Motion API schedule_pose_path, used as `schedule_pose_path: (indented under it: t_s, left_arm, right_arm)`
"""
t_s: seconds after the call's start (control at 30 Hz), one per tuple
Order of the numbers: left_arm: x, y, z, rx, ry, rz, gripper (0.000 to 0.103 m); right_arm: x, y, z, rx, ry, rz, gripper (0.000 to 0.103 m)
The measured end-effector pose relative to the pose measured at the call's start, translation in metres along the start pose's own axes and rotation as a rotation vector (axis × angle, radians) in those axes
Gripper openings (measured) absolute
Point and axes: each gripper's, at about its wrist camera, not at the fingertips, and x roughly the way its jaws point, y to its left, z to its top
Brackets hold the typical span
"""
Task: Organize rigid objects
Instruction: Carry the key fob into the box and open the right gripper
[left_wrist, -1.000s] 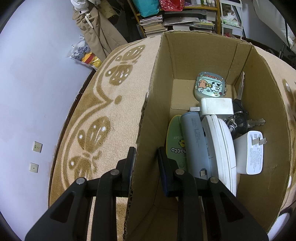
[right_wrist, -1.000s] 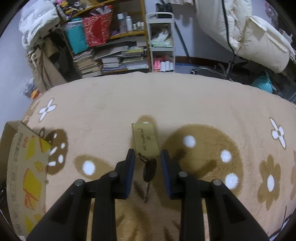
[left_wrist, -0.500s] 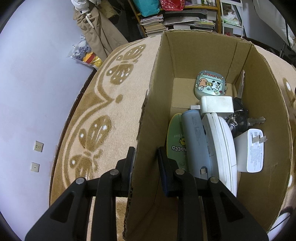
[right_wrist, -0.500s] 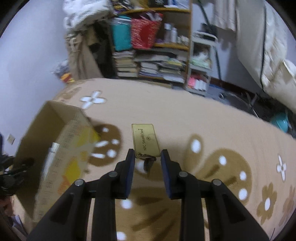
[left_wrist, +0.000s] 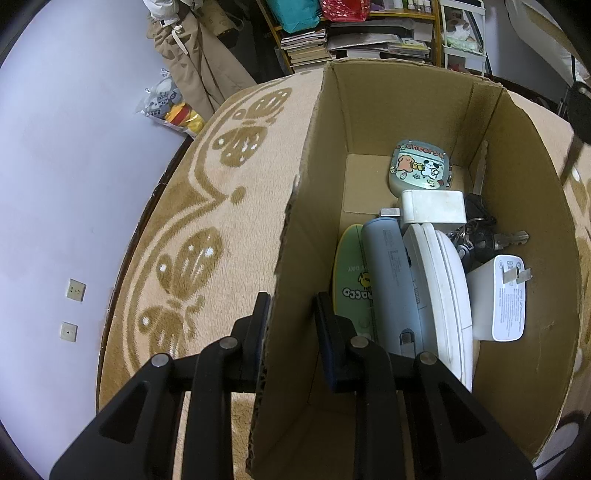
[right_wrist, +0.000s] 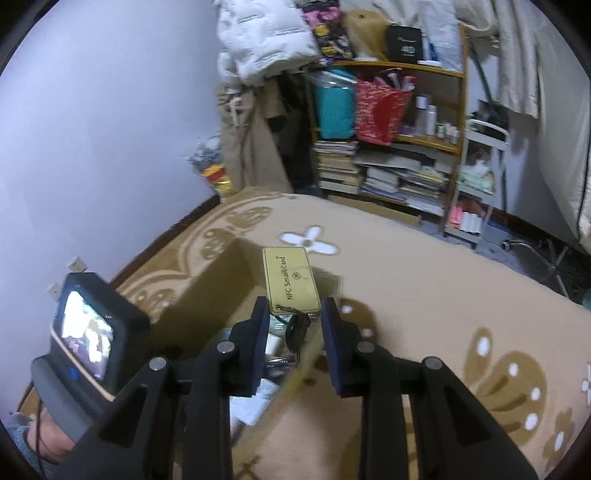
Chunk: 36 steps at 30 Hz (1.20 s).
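Left gripper (left_wrist: 290, 325): jaws narrowed astride the near left wall of the cardboard box (left_wrist: 306, 206), one finger outside against the wall, the other inside; the wall is pinched between them. The tool points forward and down along the wall.

Right gripper (right_wrist: 293, 334): raised above the box's open top (right_wrist: 207, 291), pointing forward and slightly down. Between its jaws sits a dark key head (right_wrist: 297, 328) on a ring, with the gold NFC smart card tag (right_wrist: 291, 278) projecting forward past the fingertips. The jaws stand a moderate way apart; whether their pads actually press the key cannot be told.

Box contents, left wrist view: a green case (left_wrist: 351, 280), a grey-blue power bank (left_wrist: 393, 280) and a white rounded device (left_wrist: 439, 284) lying side by side; a white charger (left_wrist: 496, 299) with its prongs showing; a white adapter block (left_wrist: 432, 206); a cartoon-printed case (left_wrist: 419, 170); a bunch of keys (left_wrist: 480, 236).

The box stands on a beige carpet with brown flower patterns (left_wrist: 221, 236).
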Motion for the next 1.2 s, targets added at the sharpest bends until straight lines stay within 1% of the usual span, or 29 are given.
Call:
schedule_pose_path:
  t_s: [0.13,0.2,0.3,0.33,0.37,0.4,0.57,0.7,0.83,0.9,0.93,1.1,1.2]
  left_arm:
    - [0.000,0.000,0.000,-0.001,0.000,0.000,0.023]
    - [0.001,0.001,0.000,-0.003,0.000,-0.003,0.023]
    - [0.001,0.002,0.000,-0.006,0.001,-0.008,0.023]
    - [0.002,0.003,0.000,-0.006,0.001,-0.010,0.023]
    - [0.002,0.003,0.000,-0.008,0.000,-0.011,0.023]
    - [0.002,0.004,0.000,-0.008,0.001,-0.013,0.023]
    - [0.003,0.005,0.001,-0.013,0.002,-0.017,0.023]
    - [0.004,0.006,0.001,-0.015,0.003,-0.022,0.023]
    - [0.007,0.005,0.001,-0.015,0.001,-0.019,0.023]
    - [0.008,0.004,-0.001,-0.012,0.002,-0.014,0.023]
    - [0.008,0.004,-0.001,-0.011,0.001,-0.014,0.023]
    - [0.005,0.006,-0.002,-0.024,0.003,-0.024,0.023]
    - [0.000,0.007,-0.004,-0.030,-0.011,-0.021,0.023]
  right_arm:
    - [0.011,0.012,-0.010,0.010,0.018,0.008,0.030]
    - [0.019,0.011,-0.014,0.041,0.032,0.026,0.030]
    - [0.032,0.008,-0.020,0.067,0.059,0.018,0.030]
    - [0.036,0.006,-0.022,0.077,0.066,0.020,0.030]
    - [0.039,0.005,-0.024,0.088,0.075,0.016,0.025]
    - [0.042,0.003,-0.025,0.097,0.084,0.015,0.023]
    - [0.052,-0.007,-0.030,0.150,0.113,0.022,0.023]
    - [0.053,-0.006,-0.031,0.142,0.110,0.021,0.023]
    - [0.053,-0.002,-0.031,0.141,0.111,-0.007,0.023]
    - [0.053,0.002,-0.030,0.148,0.111,-0.006,0.023]
    - [0.051,0.002,-0.031,0.153,0.110,0.002,0.023]
    - [0.040,-0.001,-0.036,0.142,0.097,-0.018,0.023]
    - [0.032,-0.010,-0.040,0.170,0.100,-0.032,0.023]
